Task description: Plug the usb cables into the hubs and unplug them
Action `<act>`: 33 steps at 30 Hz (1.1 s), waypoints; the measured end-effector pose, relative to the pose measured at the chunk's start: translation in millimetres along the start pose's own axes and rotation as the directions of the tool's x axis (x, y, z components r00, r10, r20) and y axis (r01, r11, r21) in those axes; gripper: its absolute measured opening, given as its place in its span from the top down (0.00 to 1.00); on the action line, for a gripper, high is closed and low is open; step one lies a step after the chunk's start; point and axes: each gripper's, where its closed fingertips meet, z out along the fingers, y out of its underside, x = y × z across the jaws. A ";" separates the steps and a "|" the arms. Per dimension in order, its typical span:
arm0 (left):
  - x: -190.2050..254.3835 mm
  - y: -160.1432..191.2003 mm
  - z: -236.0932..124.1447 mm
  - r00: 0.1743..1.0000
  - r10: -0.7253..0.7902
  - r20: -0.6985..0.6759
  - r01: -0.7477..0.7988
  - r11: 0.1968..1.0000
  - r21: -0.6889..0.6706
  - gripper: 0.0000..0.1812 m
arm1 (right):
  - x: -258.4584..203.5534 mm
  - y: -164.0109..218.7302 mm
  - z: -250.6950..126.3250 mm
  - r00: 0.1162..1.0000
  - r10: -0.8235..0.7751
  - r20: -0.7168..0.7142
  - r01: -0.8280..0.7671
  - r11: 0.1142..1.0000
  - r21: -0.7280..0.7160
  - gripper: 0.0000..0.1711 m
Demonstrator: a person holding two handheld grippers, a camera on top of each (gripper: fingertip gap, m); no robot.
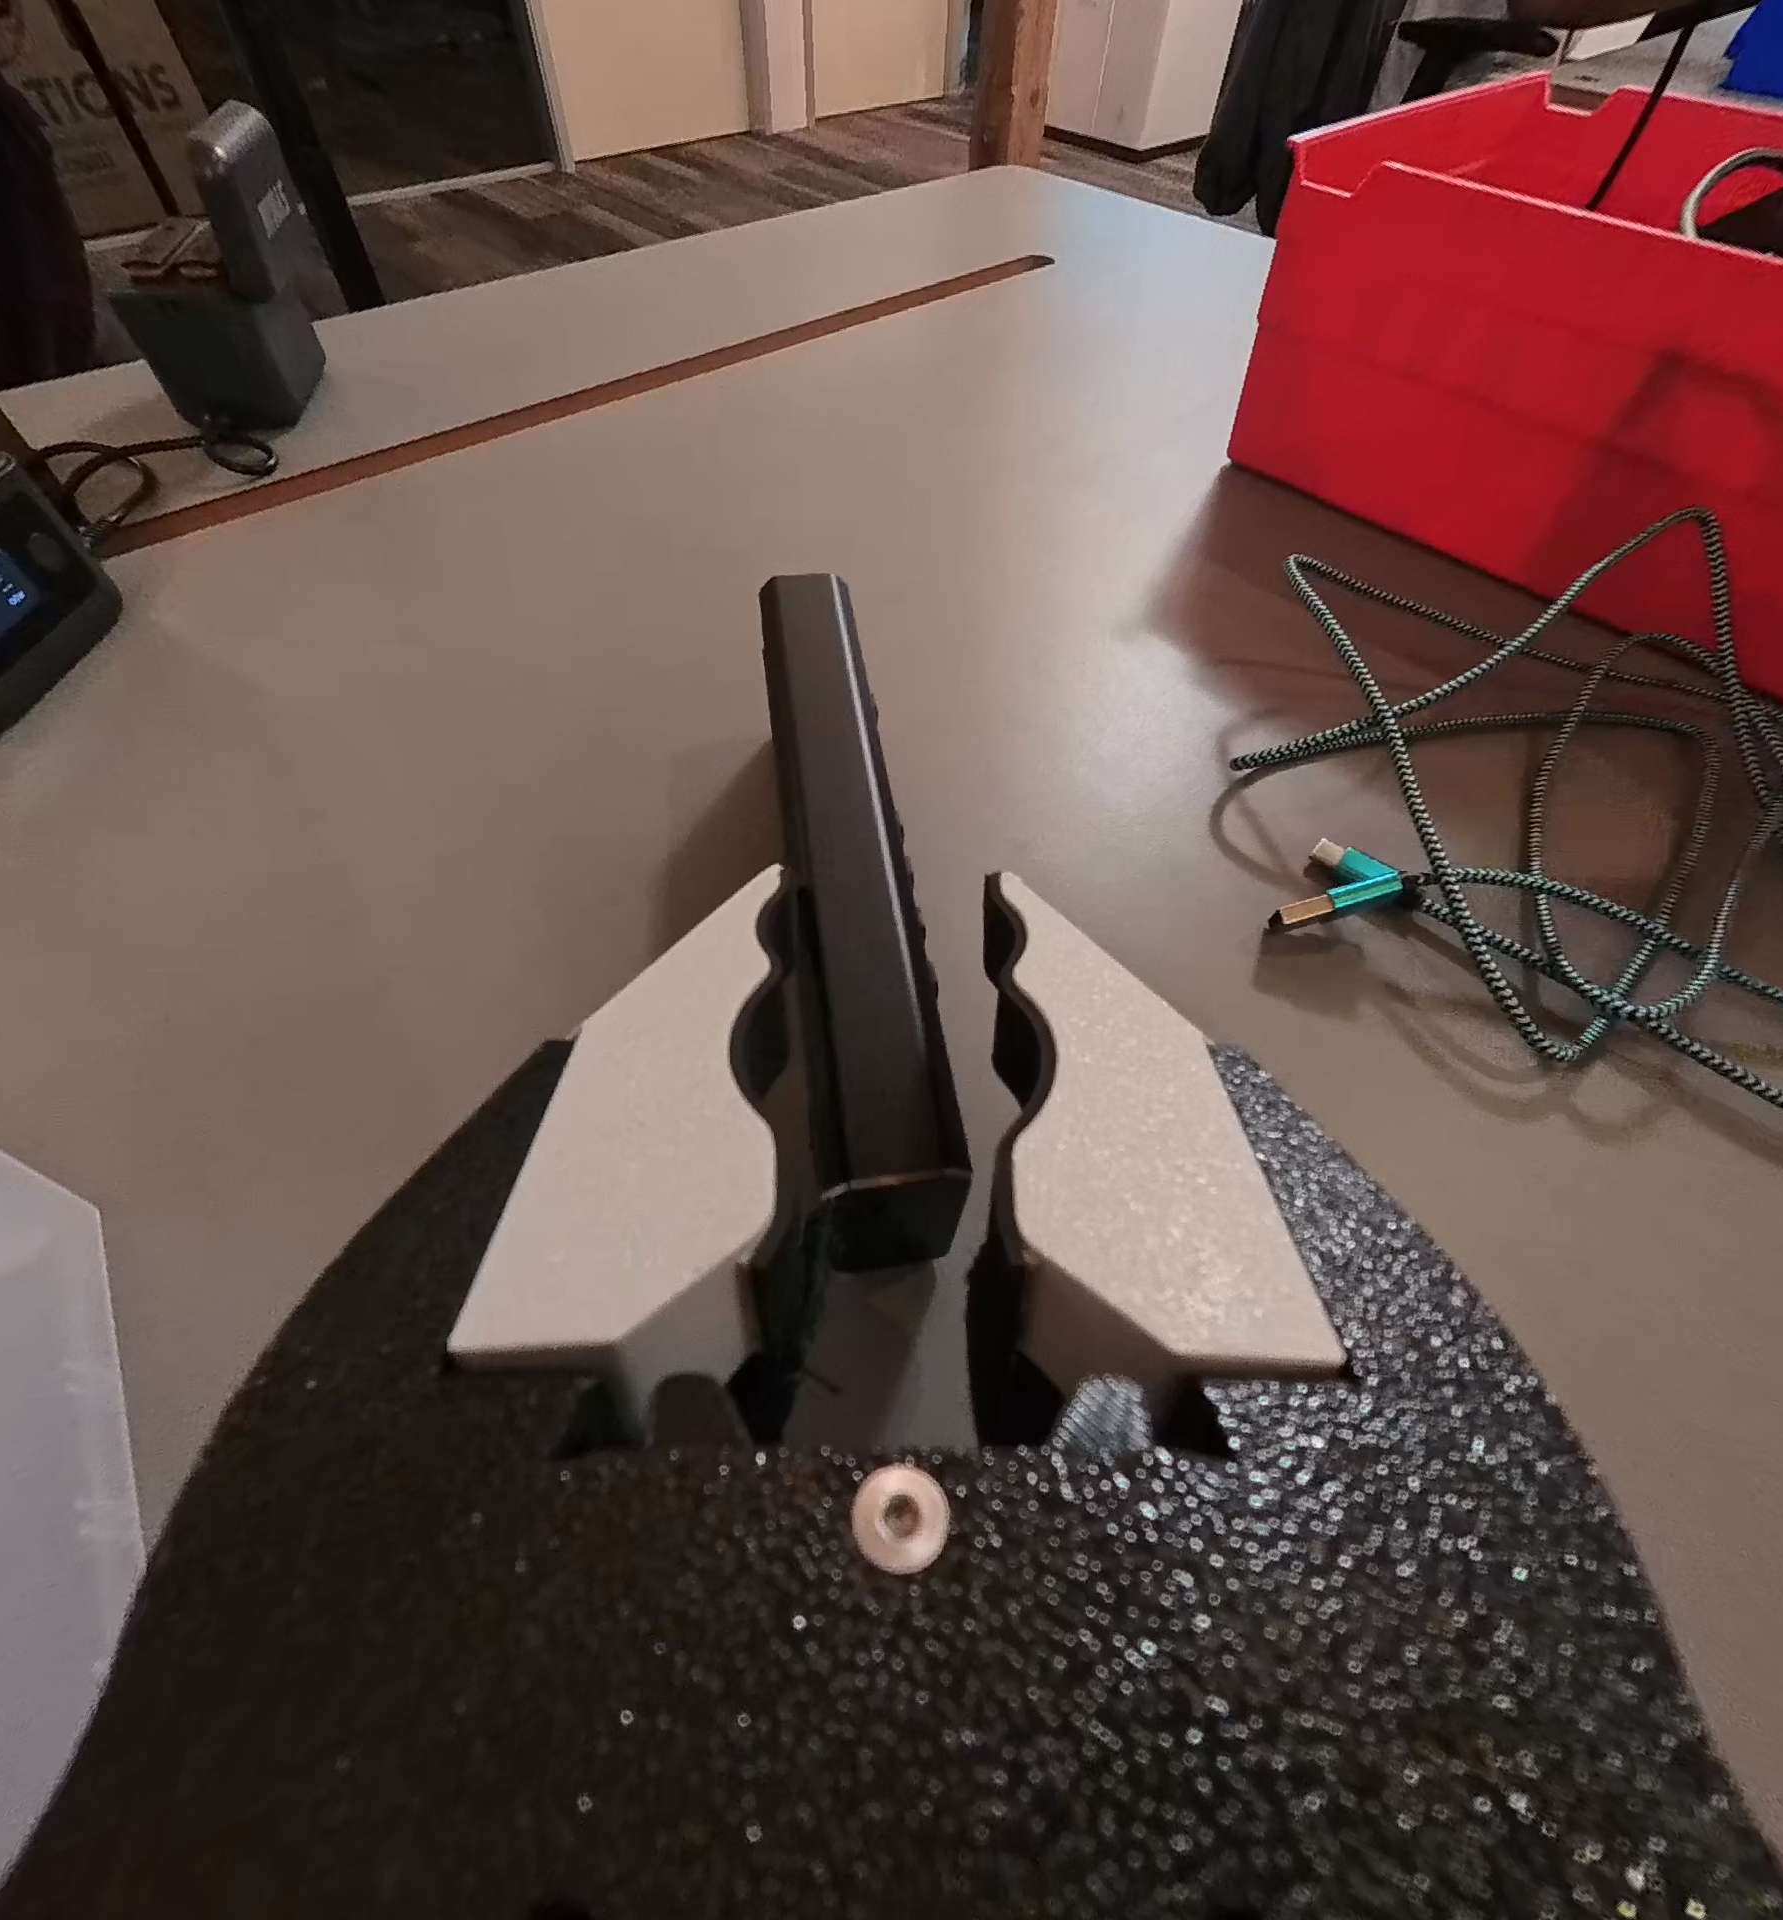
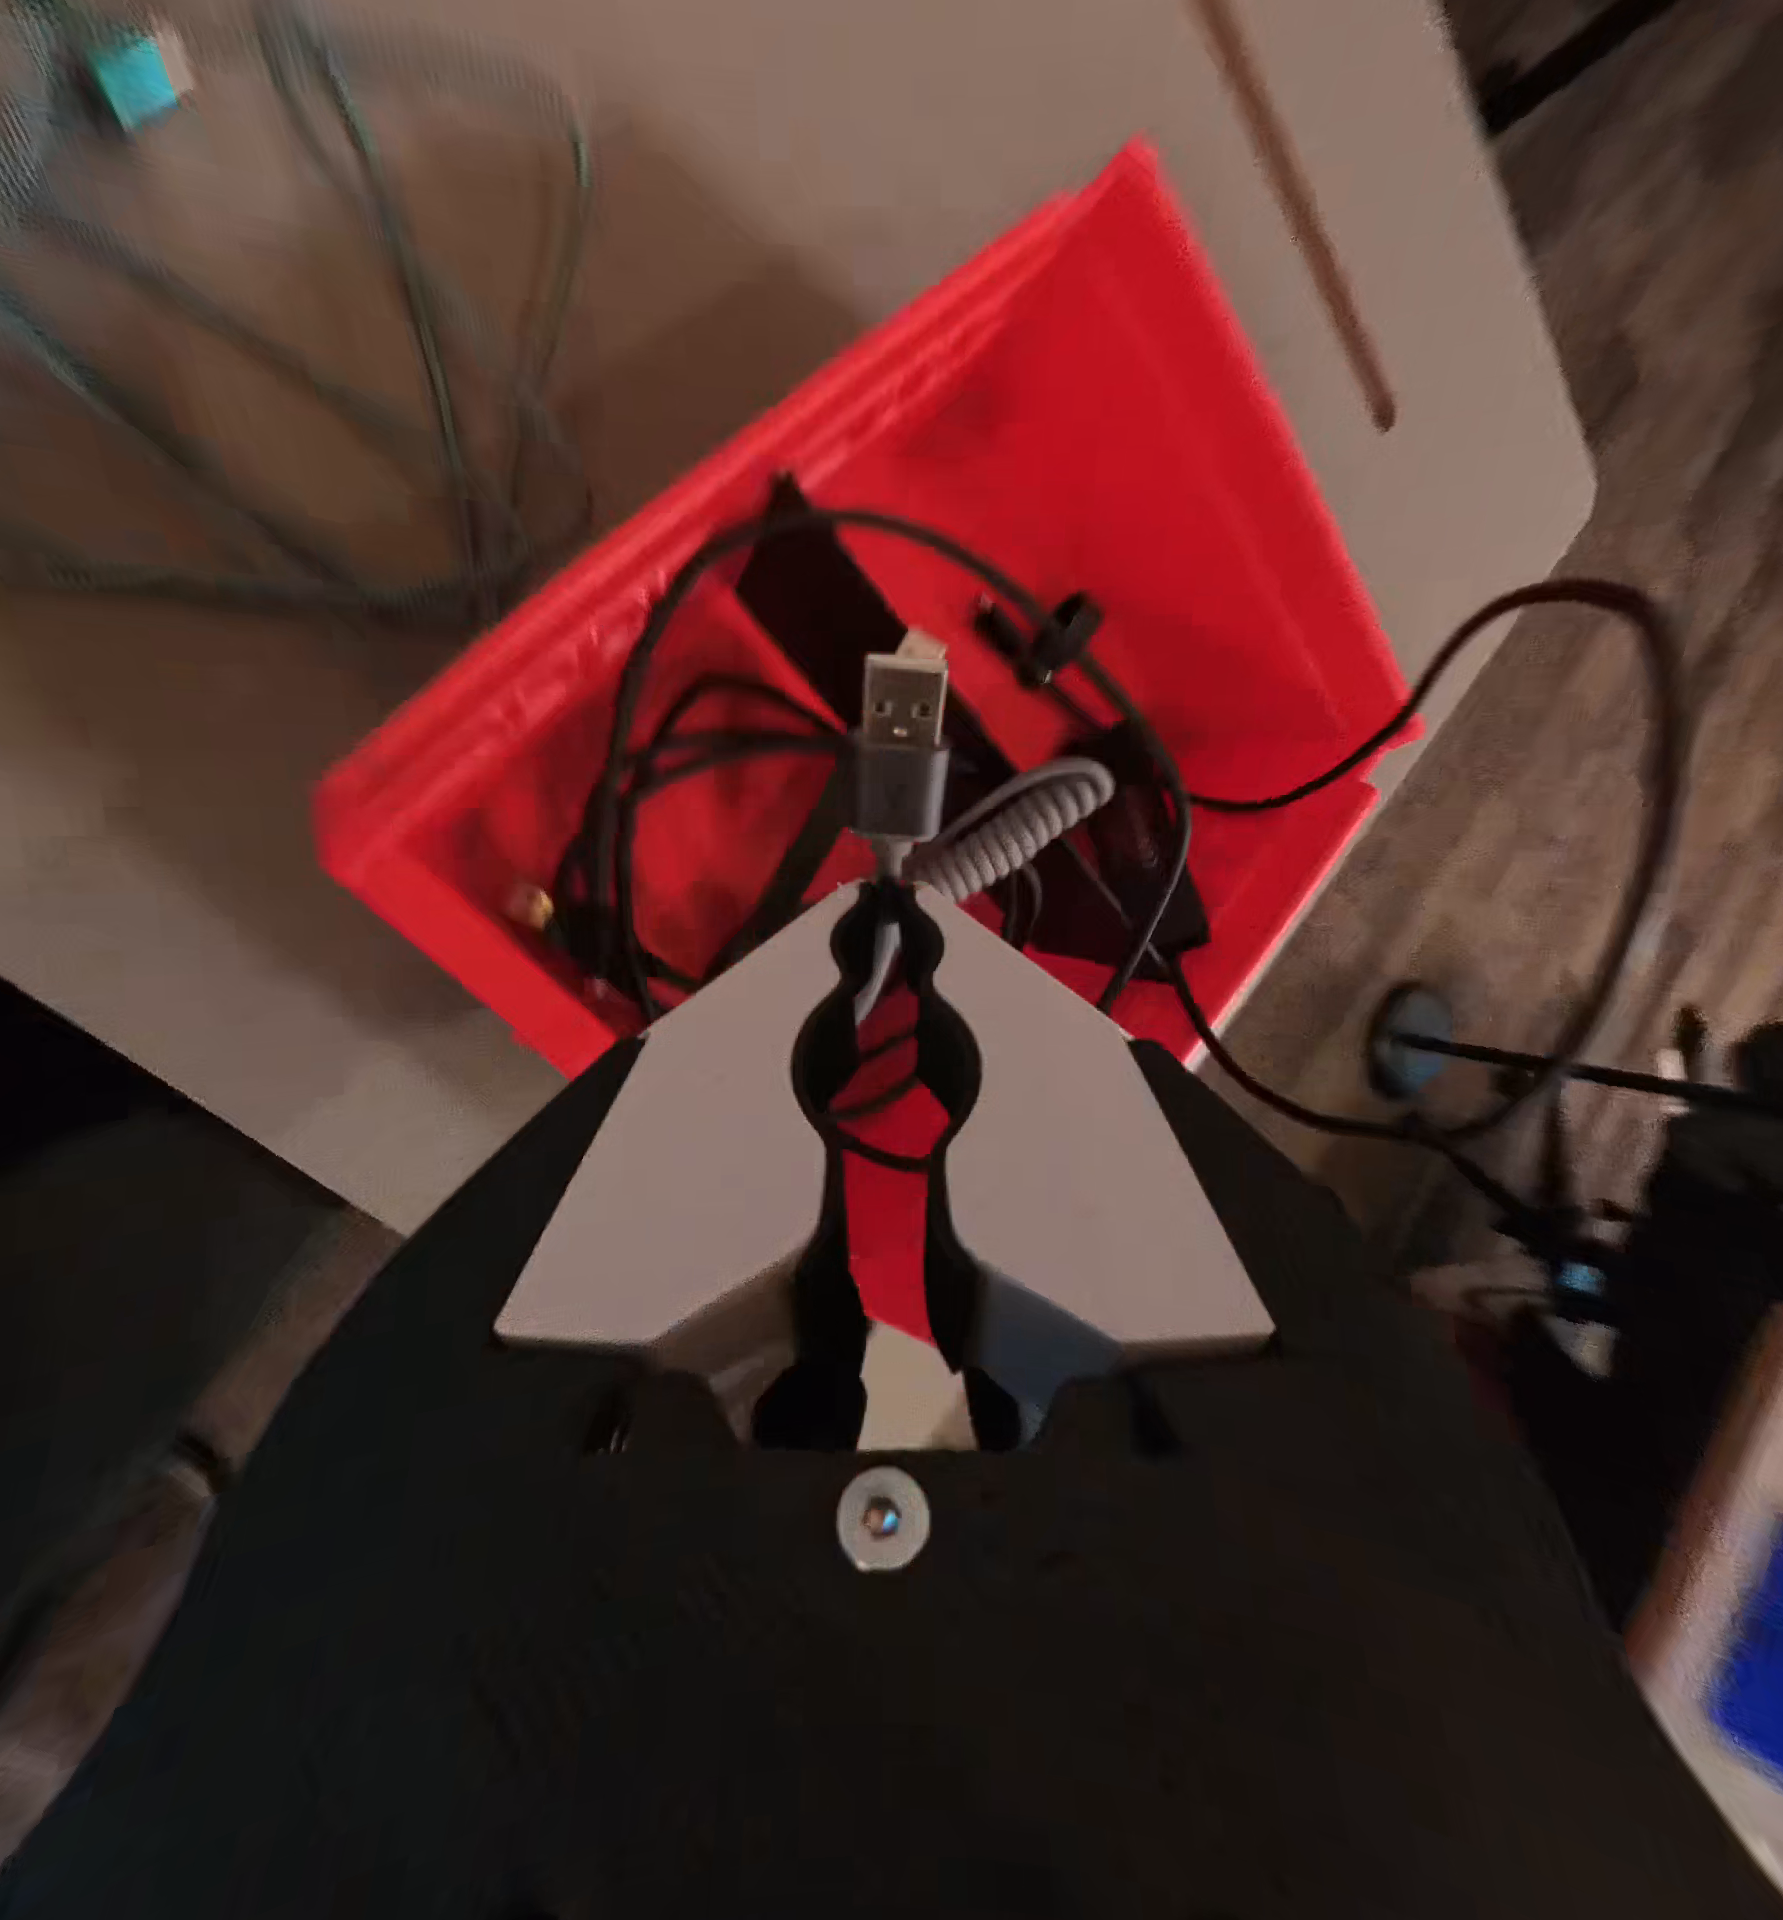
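Hub in my left, plug in my right.
My left gripper (image 1: 887, 914) is clamping the black USB hub (image 1: 859, 904), pointing lengthwise away over open table (image 1: 554, 644); my right gripper (image 2: 889, 891) is pinching the grey coiled cable (image 2: 1012, 821), plug (image 2: 902, 698) aiming forward above the red bin (image 2: 1126, 436).

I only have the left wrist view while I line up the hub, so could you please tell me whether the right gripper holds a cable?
Observer: Yes, the right gripper is shut on a grey cable just behind its plug.
Operator: Thank you. Which way does the plug point?
Observer: The USB plug sticks out past the tips of the jaws, straight ahead, metal end foremost.
Operator: And where is it relative to the red bin?
Observer: It hangs above the open red bin, over black cables lying inside.
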 end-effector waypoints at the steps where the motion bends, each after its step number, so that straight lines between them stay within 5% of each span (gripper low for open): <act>1: 0.0 0.1 -0.1 1.000 0.001 0.000 -0.001 1.000 0.000 0.81 | -5.5 9.5 11.5 0.998 -0.068 0.003 0.069 0.996 -0.052 0.99; 6: -0.3 0.4 -0.4 1.000 -0.003 -0.001 0.003 1.000 0.000 0.81 | -33.2 29.5 55.6 0.986 -0.137 0.097 0.150 0.979 -0.140 0.99; 9: -0.4 0.6 -0.4 1.000 -0.004 -0.001 0.004 1.000 0.000 0.81 | -32.6 30.0 53.9 0.993 -0.060 0.097 0.074 0.986 -0.149 0.76; 11: -0.6 0.6 -0.3 1.000 -0.005 -0.001 0.005 1.000 -0.001 0.81 | -10.3 32.3 33.7 0.998 -0.050 -0.048 0.040 0.981 -0.188 0.69; 14: -0.6 0.5 0.8 1.000 0.002 0.003 -0.002 1.000 -0.005 0.81 | -10.1 -11.1 -3.6 0.987 -0.048 -0.150 0.054 0.998 0.031 0.67; 18: -0.1 0.8 1.9 1.000 0.019 0.012 -0.019 1.000 -0.012 0.80 | -72.0 -88.5 -26.5 0.996 -0.086 -0.014 0.085 0.922 0.378 0.52; 22: -0.4 1.6 0.8 1.000 0.016 0.011 -0.016 1.000 -0.012 0.80 | -155.1 -125.9 14.2 0.955 -0.165 0.247 0.057 0.918 0.391 0.17; 24: -1.0 1.7 0.3 1.000 0.009 0.010 -0.009 1.000 -0.010 0.80 | -180.7 -133.9 46.8 0.936 -0.174 0.305 0.062 0.937 0.344 0.08; 33: 0.0 0.5 0.1 1.000 0.005 0.003 -0.005 1.000 -0.005 0.80 | -203.6 -122.7 147.2 0.921 -0.020 0.390 0.003 0.999 0.042 0.06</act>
